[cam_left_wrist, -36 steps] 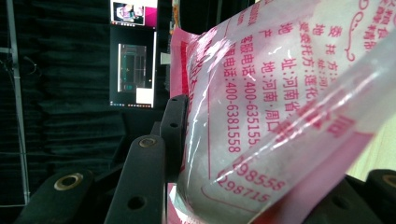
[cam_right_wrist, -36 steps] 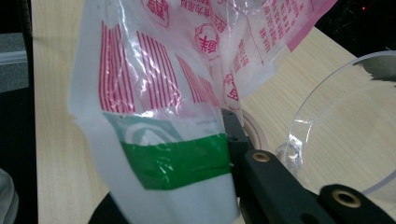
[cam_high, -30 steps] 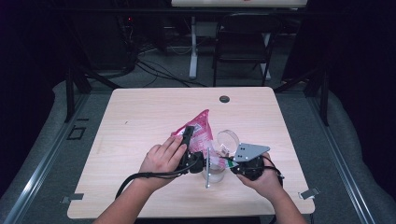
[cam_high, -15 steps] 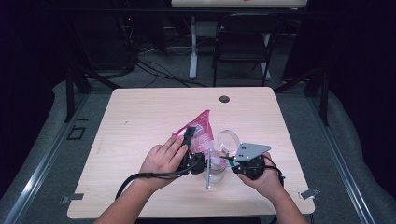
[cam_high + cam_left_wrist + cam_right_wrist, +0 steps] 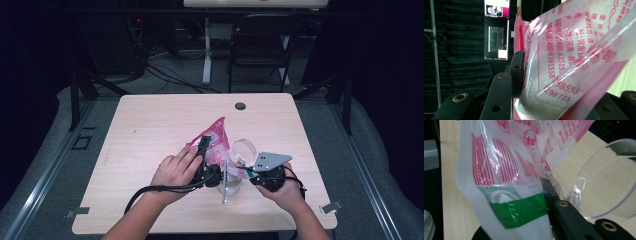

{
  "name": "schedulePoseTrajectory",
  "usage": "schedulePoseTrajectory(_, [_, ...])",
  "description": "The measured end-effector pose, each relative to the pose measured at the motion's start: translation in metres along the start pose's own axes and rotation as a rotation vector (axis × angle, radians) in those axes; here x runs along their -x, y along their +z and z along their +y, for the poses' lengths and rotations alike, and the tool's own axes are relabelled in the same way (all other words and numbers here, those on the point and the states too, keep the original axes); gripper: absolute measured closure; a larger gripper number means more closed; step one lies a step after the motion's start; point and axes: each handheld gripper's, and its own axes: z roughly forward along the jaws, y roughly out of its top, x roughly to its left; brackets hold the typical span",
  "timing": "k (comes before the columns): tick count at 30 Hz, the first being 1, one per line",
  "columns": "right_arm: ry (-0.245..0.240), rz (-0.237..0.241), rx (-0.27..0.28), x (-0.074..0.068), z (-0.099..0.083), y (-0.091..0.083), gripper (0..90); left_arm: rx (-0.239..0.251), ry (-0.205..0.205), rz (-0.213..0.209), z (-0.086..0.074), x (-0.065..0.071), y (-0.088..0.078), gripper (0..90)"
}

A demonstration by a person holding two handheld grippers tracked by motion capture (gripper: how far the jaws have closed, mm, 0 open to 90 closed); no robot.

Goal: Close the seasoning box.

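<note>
A pink and white plastic bag (image 5: 214, 136) with red printing hangs over the middle of the table (image 5: 150, 125), held from both sides. My left gripper (image 5: 204, 151) is shut on the bag's pink side; in the left gripper view the bag (image 5: 574, 50) presses against the black jaw. My right gripper (image 5: 253, 175), under its grey plate, is shut on the bag's white and green corner (image 5: 519, 207). Under the bag stands a clear glass jar (image 5: 231, 183), and a clear round rim (image 5: 609, 182) lies just right of the bag.
A thin metal rod (image 5: 225, 186) stands at the jar. A small dark round cap (image 5: 240, 106) sits near the table's far edge. A chair (image 5: 260, 45) and cables lie beyond the table. Bare tabletop stretches to the left and far side.
</note>
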Motion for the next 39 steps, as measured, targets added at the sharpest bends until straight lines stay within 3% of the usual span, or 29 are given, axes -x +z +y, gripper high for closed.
schedulePoseTrajectory(17, [0.012,-0.010,-0.006,0.0026,-0.0024,0.0008,90.0,0.019,0.010,0.012,0.0043,0.0025,-0.0017,65.8])
schedulePoseTrajectory(23, [0.016,-0.026,0.002,0.0019,-0.0012,-0.0001,90.0,-0.002,0.018,0.005,0.0037,0.0035,-0.0019,66.8])
schedulePoseTrajectory(27, [0.016,-0.014,0.019,0.0012,-0.0006,-0.0010,90.0,0.004,0.000,0.006,0.0015,0.0019,0.0008,67.3])
schedulePoseTrajectory(29, [0.010,-0.010,0.019,0.0004,-0.0001,-0.0009,89.7,-0.014,0.005,0.000,0.0013,0.0002,0.0002,67.5])
schedulePoseTrajectory(39, [0.011,0.009,0.034,-0.0010,0.0010,-0.0009,84.7,-0.006,0.003,-0.005,0.0001,0.0008,0.0027,67.8])
